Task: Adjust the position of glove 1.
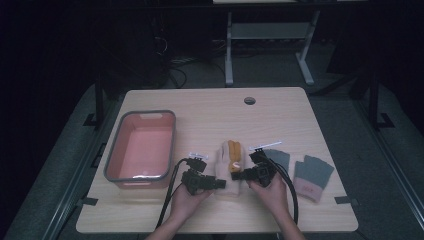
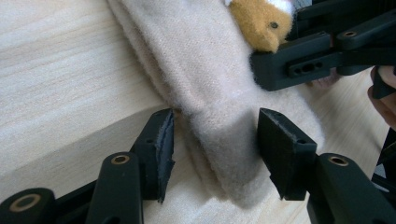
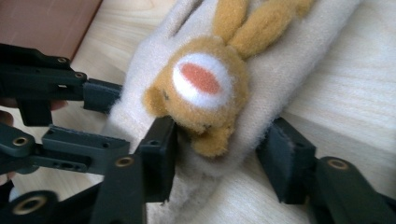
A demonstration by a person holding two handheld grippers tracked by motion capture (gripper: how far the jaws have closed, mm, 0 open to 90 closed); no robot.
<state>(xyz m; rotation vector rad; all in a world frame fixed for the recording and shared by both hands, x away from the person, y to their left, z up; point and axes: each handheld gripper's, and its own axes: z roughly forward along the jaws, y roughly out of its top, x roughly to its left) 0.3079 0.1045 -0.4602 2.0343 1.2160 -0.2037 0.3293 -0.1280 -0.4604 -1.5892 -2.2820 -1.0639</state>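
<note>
Pink tub [image 1: 140, 146] at left of bench [image 1: 210, 107], apart from the work.

Left hand-held gripper [image 1: 221, 184] at the cuff end of the cream glove [image 1: 223, 165], which lies flat near the bench's front middle. In the left gripper view, jaws straddling the cuff fold [image 2: 219, 154]; right pad appears to touch the fabric, left pad [image 2: 164, 149] clear of it with a gap showing. Not clamped; grip not yet made. Risk: closing on the top layer only, so the cuff slides out on lift.

Right hand-held gripper [image 1: 236, 175] at the glove's other edge, beside the tan animal patch [image 3: 205, 88]. Jaws around the edge, pads close to the fabric, firm pinch not confirmed. Risk: pad catching the plush patch instead of the glove body, giving a soft hold that slips. Uneven closing of the two sides likely to drag or twist the glove on the bench.

Grey gloves [image 1: 312, 176] at right, untouched.
</note>
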